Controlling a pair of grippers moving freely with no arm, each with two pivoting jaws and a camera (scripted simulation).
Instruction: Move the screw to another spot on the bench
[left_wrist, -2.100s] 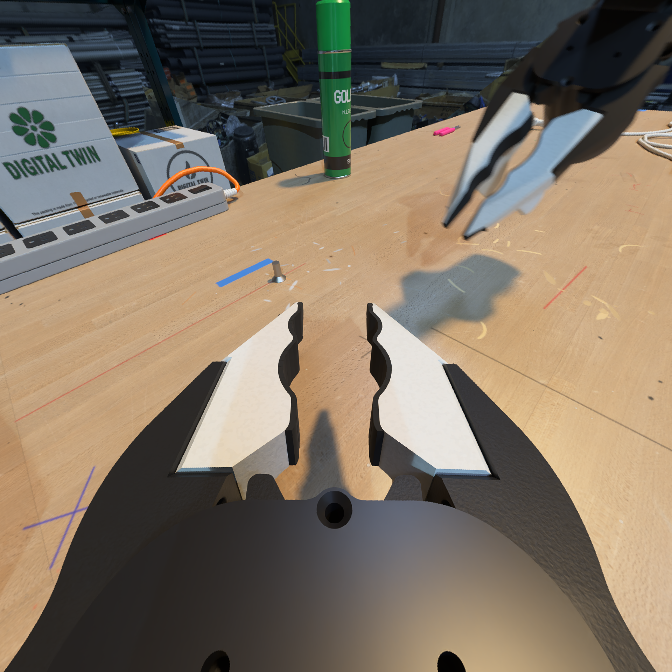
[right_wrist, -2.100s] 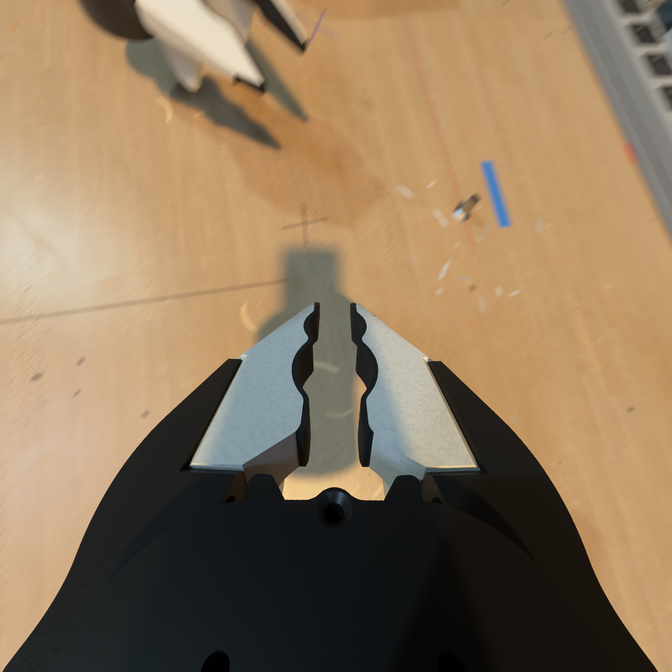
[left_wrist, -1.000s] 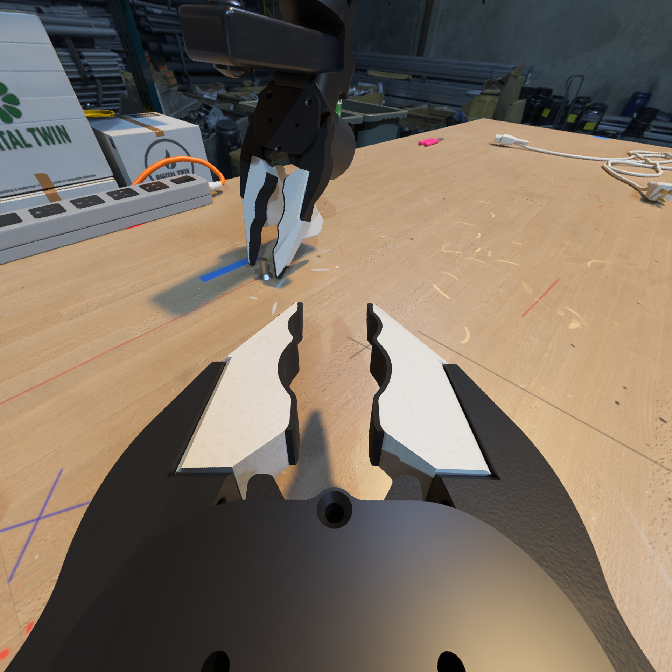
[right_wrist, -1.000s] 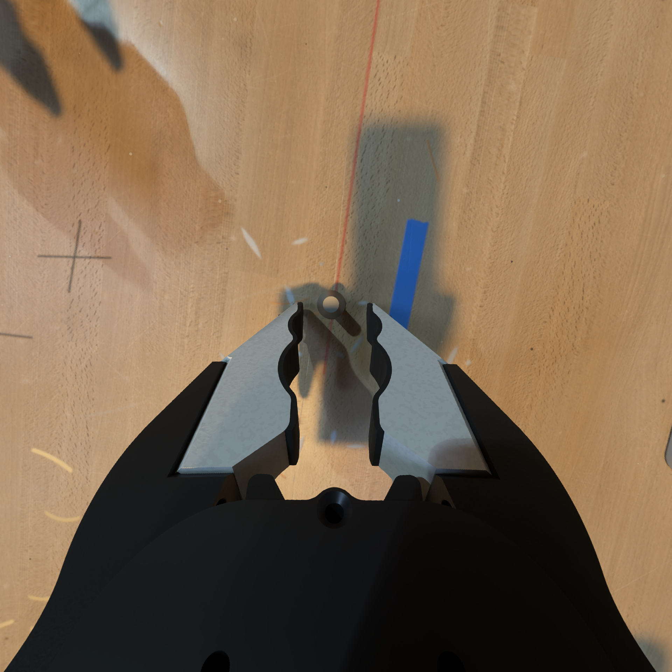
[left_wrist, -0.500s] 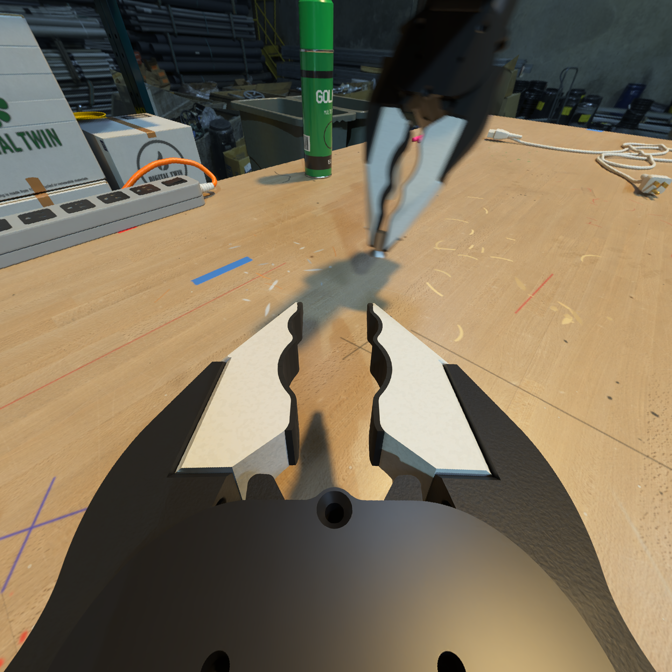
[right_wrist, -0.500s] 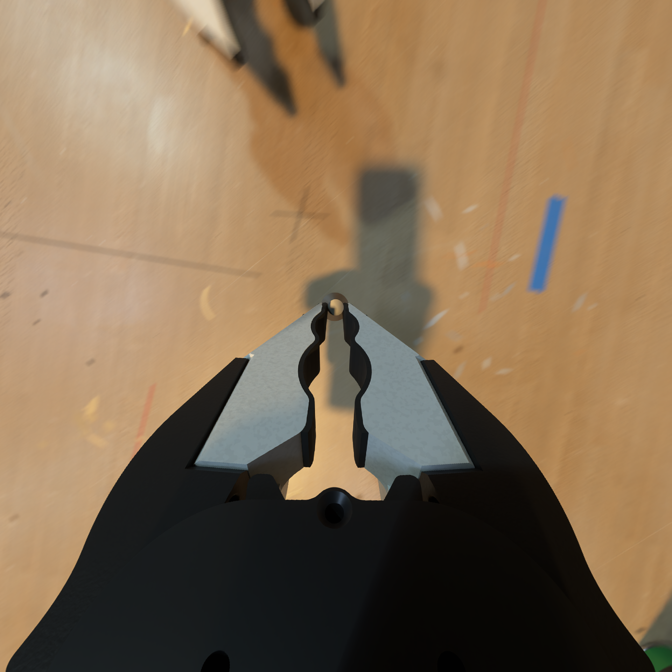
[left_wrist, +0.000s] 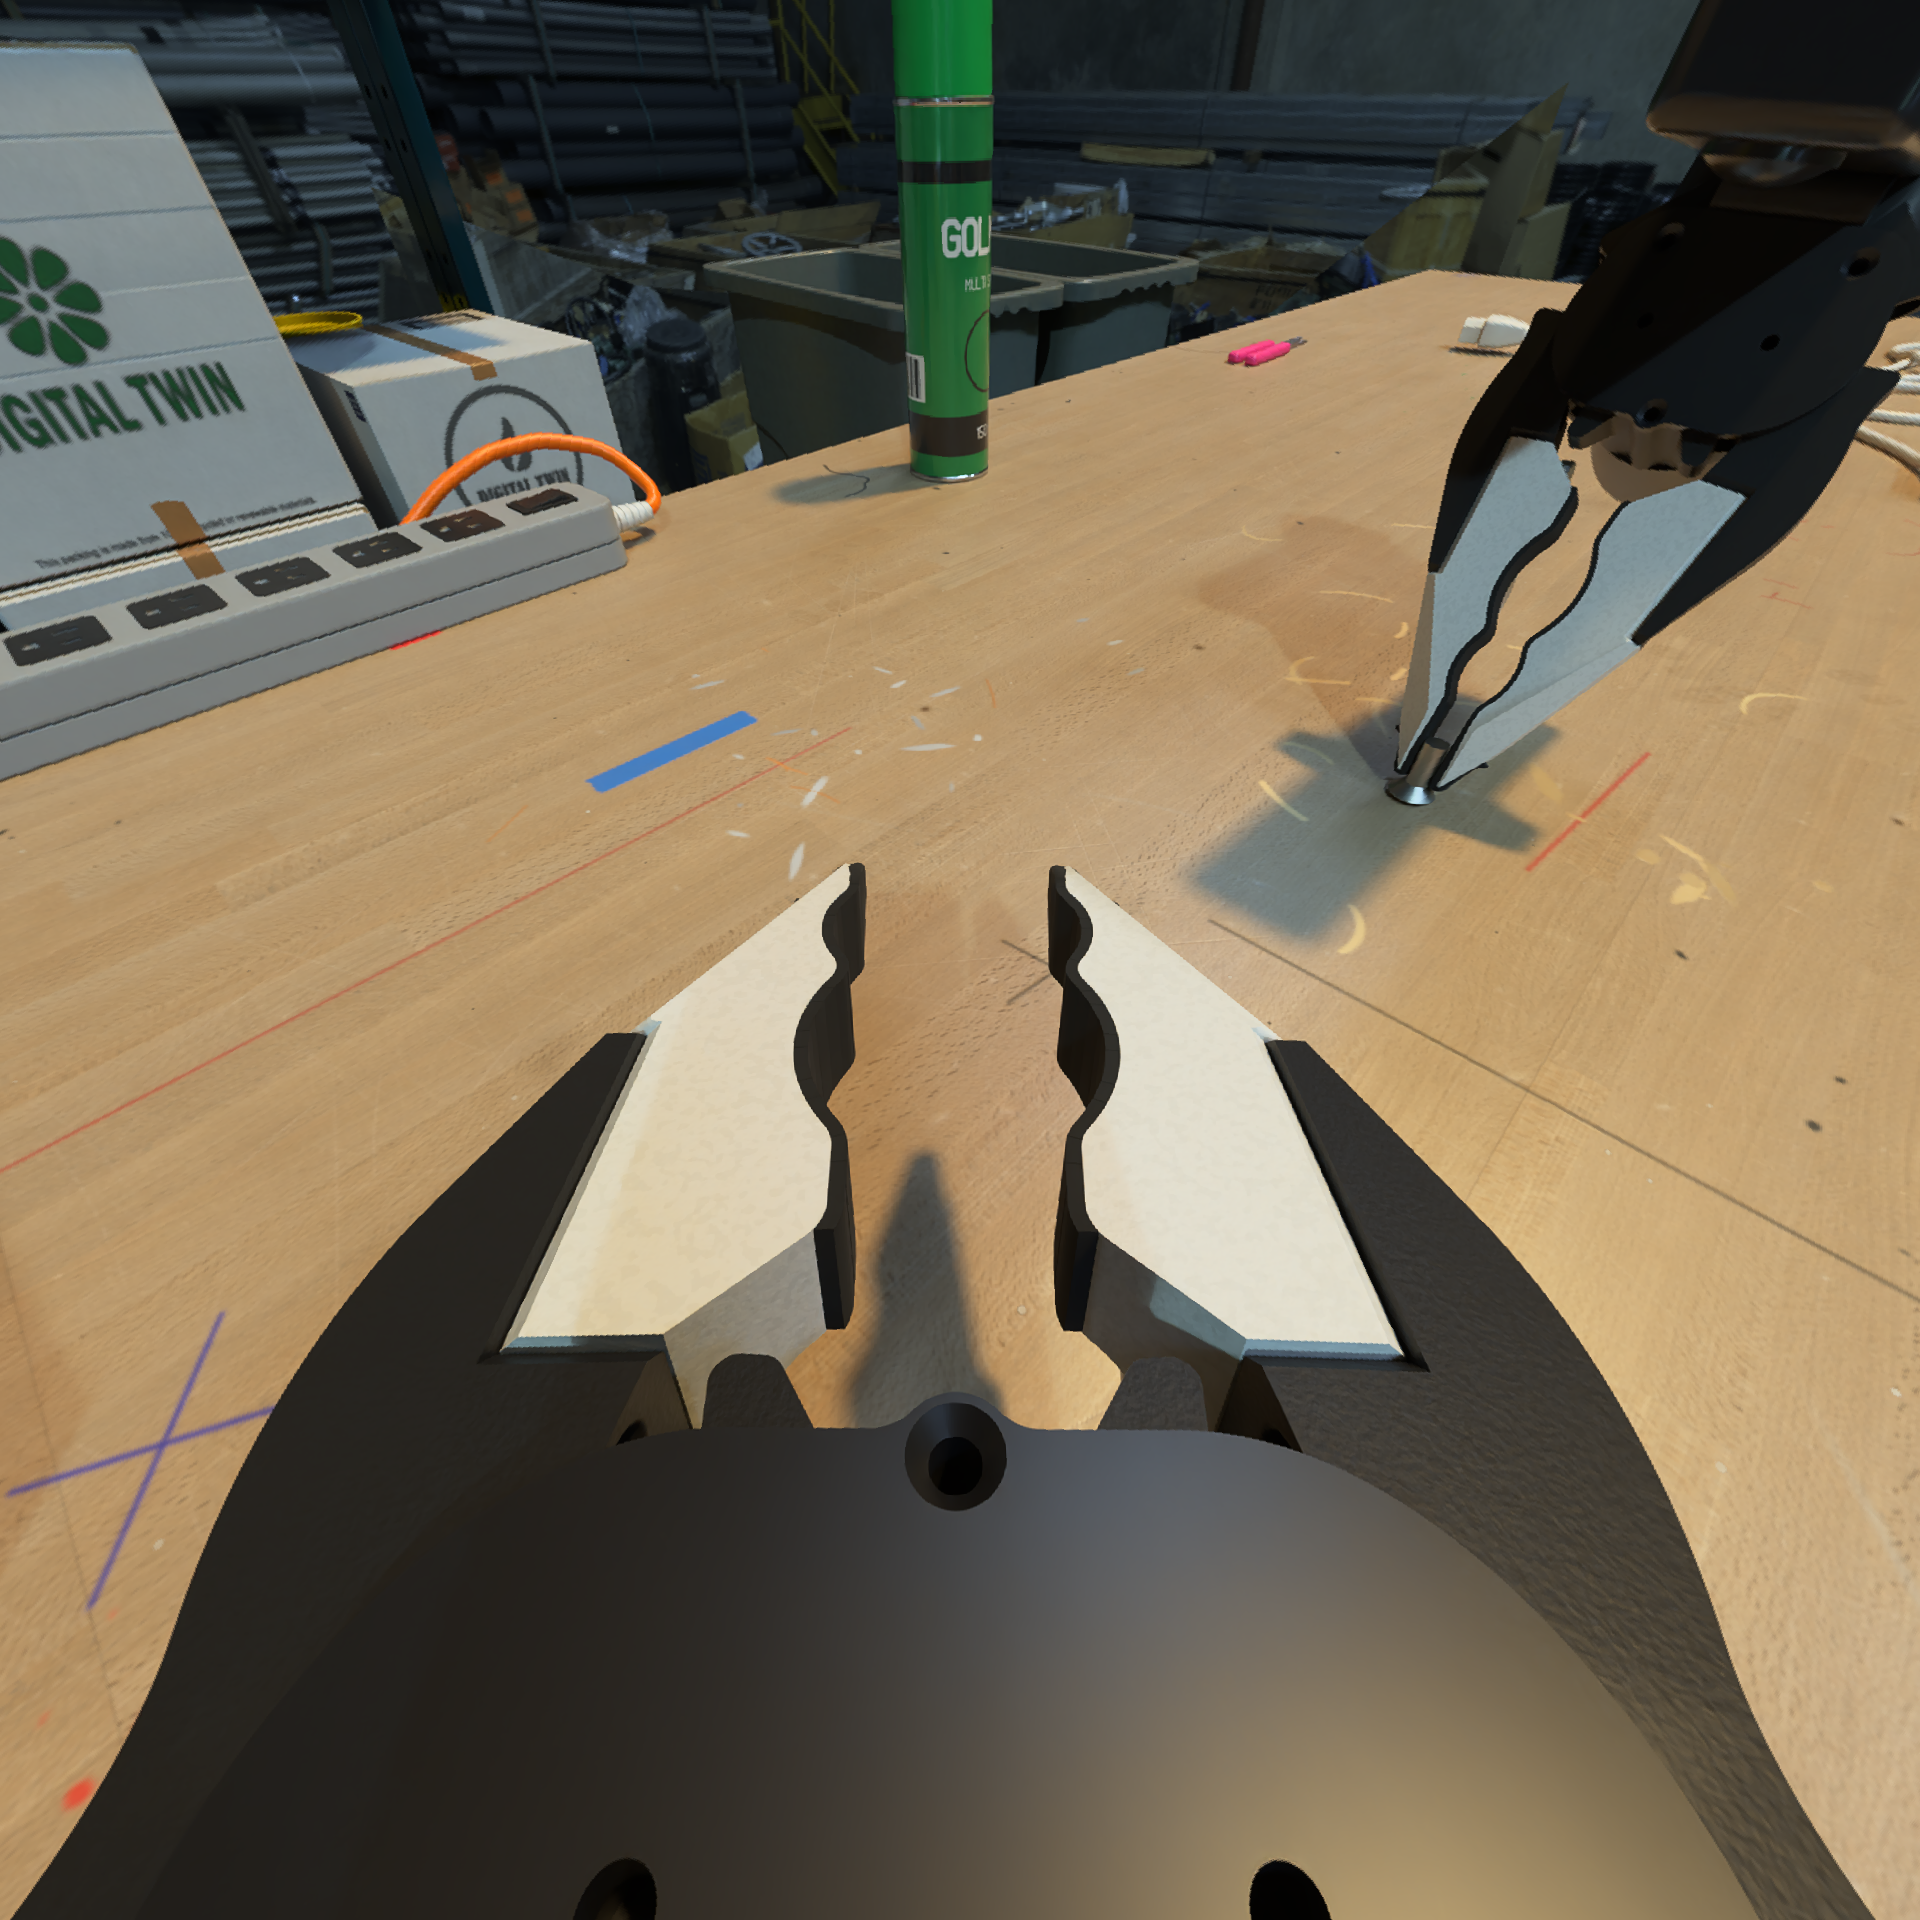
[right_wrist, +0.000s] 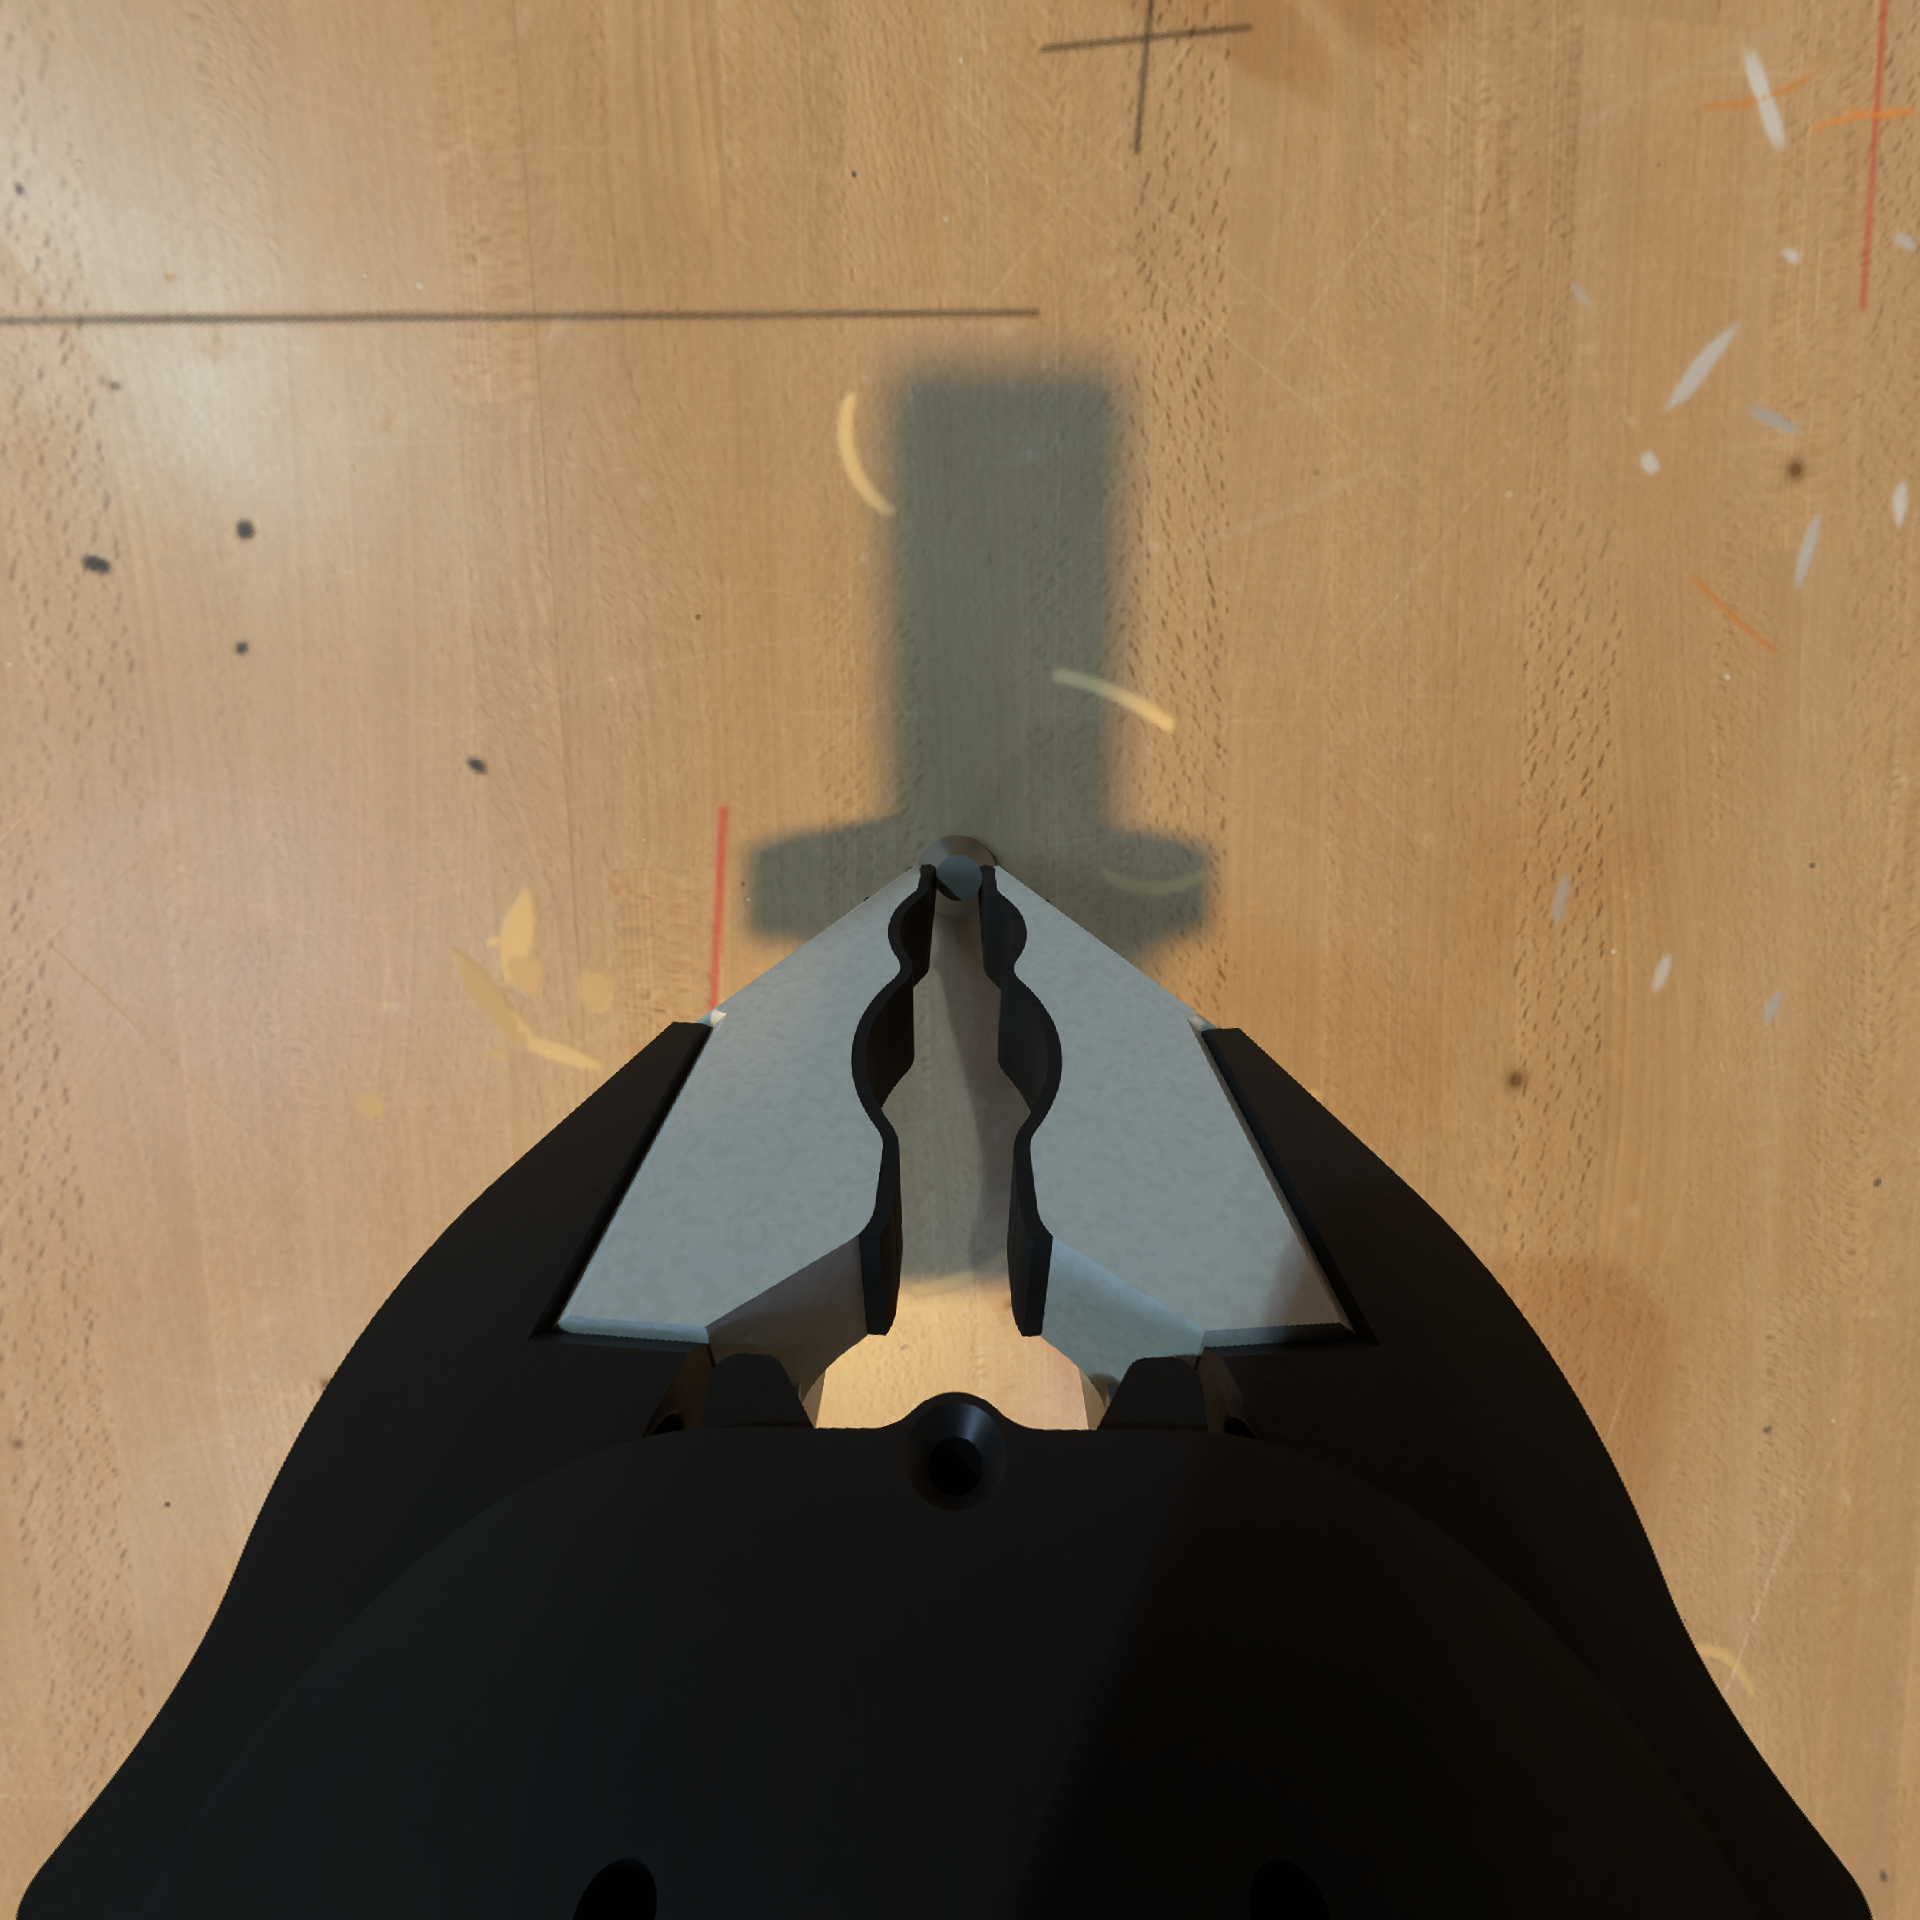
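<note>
Right gripper (right_wrist: 957, 876) jaws clamped on screw (left_wrist: 1413, 787), head touching desk (left_wrist: 1039, 582); left gripper (left_wrist: 954, 894) jaws apart, empty.

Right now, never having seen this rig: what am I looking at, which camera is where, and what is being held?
There are two two-finger grippers, each with a wide-angle camera looking forward along its fingers, so each picture shows its own gripper at the bottom.

The left wrist view looks low across a wooden bench. The left gripper is open and holds nothing. Farther off to the right is the right gripper, tips down at the bench.

The right wrist view looks almost straight down. There the right gripper is shut on the screw, pinched at its fingertips. In the left view the screw stands head down, on or just above the wood.

Also on the bench: a green spray can, a grey power strip, a blue tape strip, a small pink item and a white cord at the far right.
</note>
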